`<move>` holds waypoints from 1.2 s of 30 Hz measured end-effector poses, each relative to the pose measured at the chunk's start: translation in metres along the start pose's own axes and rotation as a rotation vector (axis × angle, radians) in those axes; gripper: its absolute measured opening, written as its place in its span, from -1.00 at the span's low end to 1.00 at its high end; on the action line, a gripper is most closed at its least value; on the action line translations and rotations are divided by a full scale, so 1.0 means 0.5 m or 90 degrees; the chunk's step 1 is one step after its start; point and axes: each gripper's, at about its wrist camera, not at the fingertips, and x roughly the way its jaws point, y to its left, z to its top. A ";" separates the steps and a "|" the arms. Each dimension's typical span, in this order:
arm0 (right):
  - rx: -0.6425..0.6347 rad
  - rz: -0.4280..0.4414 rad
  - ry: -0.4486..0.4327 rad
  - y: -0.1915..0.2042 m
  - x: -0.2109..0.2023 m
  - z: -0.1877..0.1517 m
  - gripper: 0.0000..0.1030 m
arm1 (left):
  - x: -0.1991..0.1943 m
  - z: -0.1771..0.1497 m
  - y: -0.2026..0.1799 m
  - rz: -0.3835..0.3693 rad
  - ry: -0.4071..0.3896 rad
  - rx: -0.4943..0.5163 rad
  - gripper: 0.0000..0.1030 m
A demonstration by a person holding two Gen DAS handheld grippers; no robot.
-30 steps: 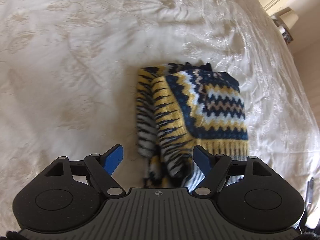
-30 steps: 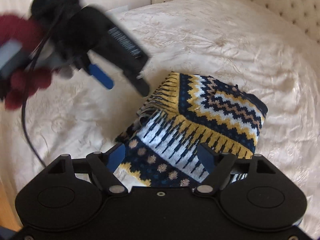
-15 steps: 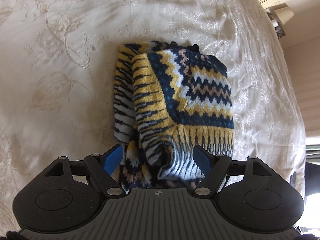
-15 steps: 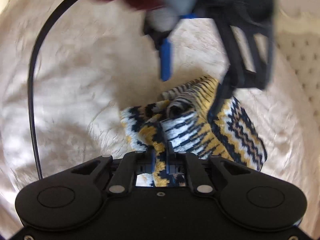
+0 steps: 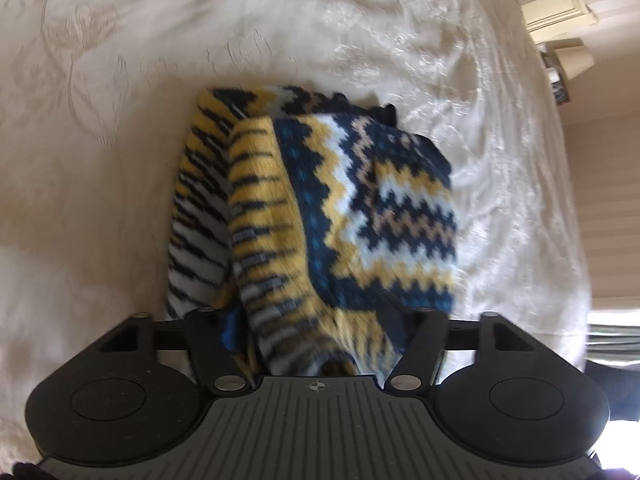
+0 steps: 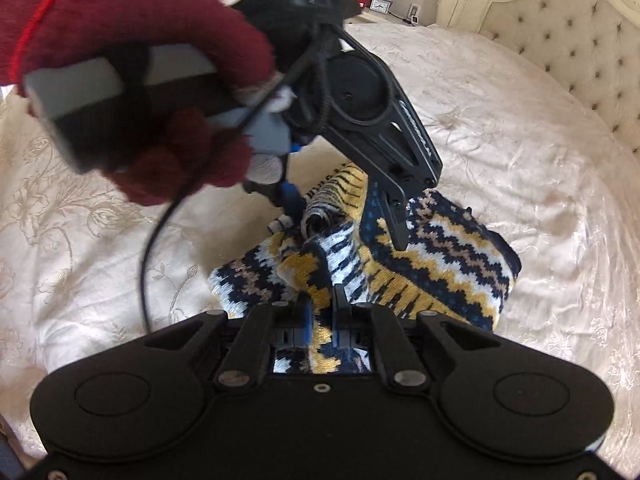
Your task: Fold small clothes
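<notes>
Right gripper (image 6: 322,314) now clamped on a bunched fold of the patterned knit sweater (image 6: 404,264); a second ago spread wide and just hovering over the near edge. Been pinched like that for the last half second.

Left gripper (image 5: 316,332) has moved in: a second ago well short of the sweater (image 5: 320,216) with both blue pads bare, now down over the near hem, knit bulging up between the fingers and covering the pads. Fingers stand wide, roughly as far apart as before, so likely not squeezed yet (can't tell for certain, pads are buried). Right wrist view agrees: left gripper (image 6: 344,220) straddling a raised roll of fabric, one finger each side, held by the maroon-gloved left hand (image 6: 136,92).

Sweater sits partly folded in the middle of the cream embroidered bedspread (image 5: 100,140), near end lifted off the bed, far end lying on it.

Meaning for the task: one corner secured, second grasp being set up. Probably the start of the next fold, once the left side bites.

Risk: thick bunch, may grab extra layers.
</notes>
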 end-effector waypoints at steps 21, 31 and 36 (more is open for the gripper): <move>-0.004 0.120 0.080 0.056 0.115 0.031 0.05 | -0.043 0.004 0.065 0.039 -0.075 0.082 -0.42; 0.323 0.145 -0.009 -0.174 0.024 -0.016 0.60 | -0.132 -0.076 0.051 0.018 -0.157 0.110 0.23; 0.481 0.125 0.009 -0.311 0.073 -0.049 0.70 | -0.103 -0.117 0.056 0.000 -0.110 0.092 0.23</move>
